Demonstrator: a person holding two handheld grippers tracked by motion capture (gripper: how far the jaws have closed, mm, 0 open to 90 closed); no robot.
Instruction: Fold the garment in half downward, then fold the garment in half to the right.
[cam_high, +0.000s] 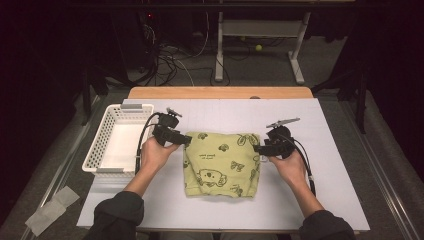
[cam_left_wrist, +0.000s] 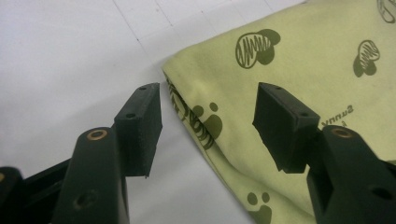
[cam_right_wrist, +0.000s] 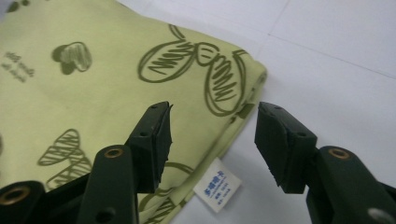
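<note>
A folded yellow-green cloth (cam_high: 222, 162) printed with dark olive animals and butterflies lies flat on the white table cover. My left gripper (cam_high: 186, 140) is at the cloth's left edge; in the left gripper view the left gripper (cam_left_wrist: 208, 126) is open, hovering over the cloth (cam_left_wrist: 299, 70) edge with nothing pinched. My right gripper (cam_high: 257, 148) is at the cloth's right edge; in the right gripper view the right gripper (cam_right_wrist: 212, 140) stands open above the folded cloth (cam_right_wrist: 93, 93) border, near a small white label (cam_right_wrist: 217, 184).
A white slotted plastic basket (cam_high: 100, 145) sits at the table's left side. The white cover (cam_high: 320, 125) spreads over a wooden table. Cables and desk legs stand on the floor beyond. A scrap of tape (cam_high: 50, 210) lies on the floor at lower left.
</note>
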